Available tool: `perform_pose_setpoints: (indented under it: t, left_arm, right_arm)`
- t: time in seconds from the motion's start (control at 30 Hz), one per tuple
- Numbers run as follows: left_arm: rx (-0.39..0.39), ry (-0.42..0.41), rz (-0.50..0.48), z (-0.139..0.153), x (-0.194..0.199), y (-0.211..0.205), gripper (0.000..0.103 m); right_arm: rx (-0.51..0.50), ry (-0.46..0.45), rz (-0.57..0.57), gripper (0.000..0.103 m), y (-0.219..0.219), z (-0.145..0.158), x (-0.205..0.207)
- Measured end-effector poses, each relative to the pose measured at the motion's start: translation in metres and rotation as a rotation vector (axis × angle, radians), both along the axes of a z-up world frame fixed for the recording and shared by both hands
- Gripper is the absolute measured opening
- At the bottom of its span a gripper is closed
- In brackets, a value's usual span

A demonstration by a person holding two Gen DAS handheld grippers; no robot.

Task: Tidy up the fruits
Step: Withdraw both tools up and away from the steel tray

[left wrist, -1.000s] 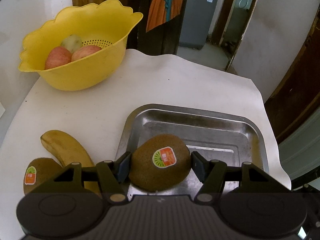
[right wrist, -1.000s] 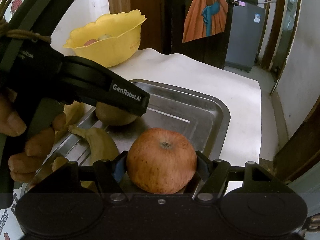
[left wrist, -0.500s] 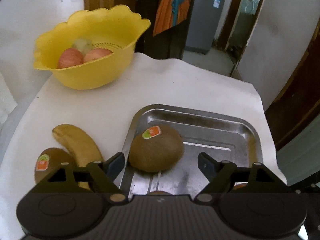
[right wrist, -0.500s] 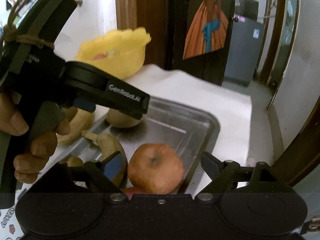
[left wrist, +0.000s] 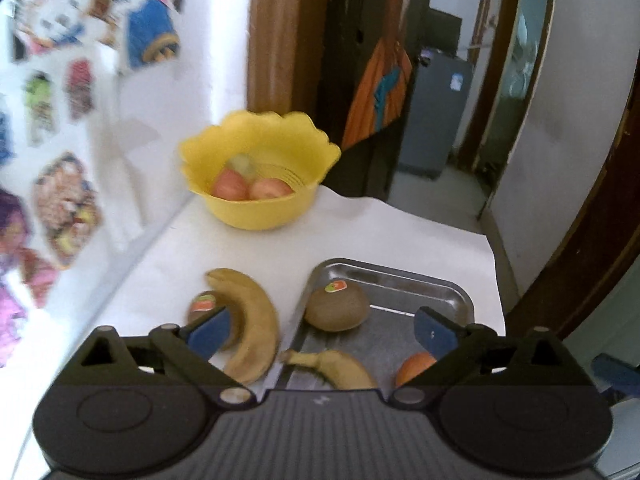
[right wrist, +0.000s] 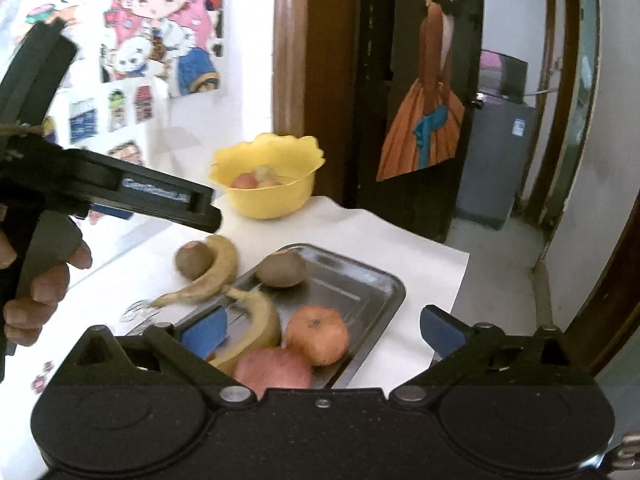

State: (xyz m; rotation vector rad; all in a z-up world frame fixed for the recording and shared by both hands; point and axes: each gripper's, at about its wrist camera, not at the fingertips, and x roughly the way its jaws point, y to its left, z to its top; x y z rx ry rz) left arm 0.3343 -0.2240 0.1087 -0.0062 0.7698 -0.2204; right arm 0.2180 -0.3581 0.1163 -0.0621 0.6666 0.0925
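A steel tray (left wrist: pixel 456 300) (right wrist: pixel 372 288) on the white table holds a kiwi (left wrist: pixel 337 309) (right wrist: pixel 280 269), a banana (left wrist: pixel 340 368) (right wrist: pixel 260 320), an orange fruit (right wrist: pixel 318 339) (left wrist: pixel 414 366) and a red apple (right wrist: pixel 272 372). Left of the tray lie a second banana (left wrist: pixel 252 328) (right wrist: pixel 212 272) and a second kiwi (left wrist: pixel 202 304) (right wrist: pixel 194 259). My left gripper (left wrist: pixel 320 332) is open and empty, raised above the tray's near left. My right gripper (right wrist: pixel 324 330) is open and empty above the orange fruit.
A yellow colander bowl (left wrist: pixel 260 204) (right wrist: pixel 268 196) with apples and a pale fruit stands at the table's far left. A wall with cartoon posters (left wrist: pixel 60 120) borders the left side. The table edge (right wrist: pixel 460 280) drops off on the right, with a doorway beyond.
Both grippers opened, released the kiwi and the orange fruit into the tray, then lifted up and back. Both views now take in more of the table.
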Motion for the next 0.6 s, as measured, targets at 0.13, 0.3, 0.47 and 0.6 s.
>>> perform_pose_setpoints:
  t: [0.13, 0.3, 0.47, 0.6]
  left_arm:
    - [0.03, -0.019, 0.037, 0.026, -0.039, 0.015, 0.102]
    - [0.051, 0.027, 0.098, 0.043, -0.084, 0.036, 0.102]
    - [0.086, 0.085, 0.157, 0.046, -0.118, 0.054, 0.102]
    - [0.103, 0.137, 0.202, 0.044, -0.136, 0.067, 0.102]
  right_arm:
    - [0.021, 0.061, 0.009, 0.102, 0.001, 0.015, -0.024]
    - [0.041, 0.156, 0.023, 0.102, 0.003, 0.018, -0.048]
    - [0.075, 0.269, 0.051, 0.102, 0.008, 0.008, -0.06]
    - [0.095, 0.37, 0.031, 0.102, 0.015, -0.007, -0.061]
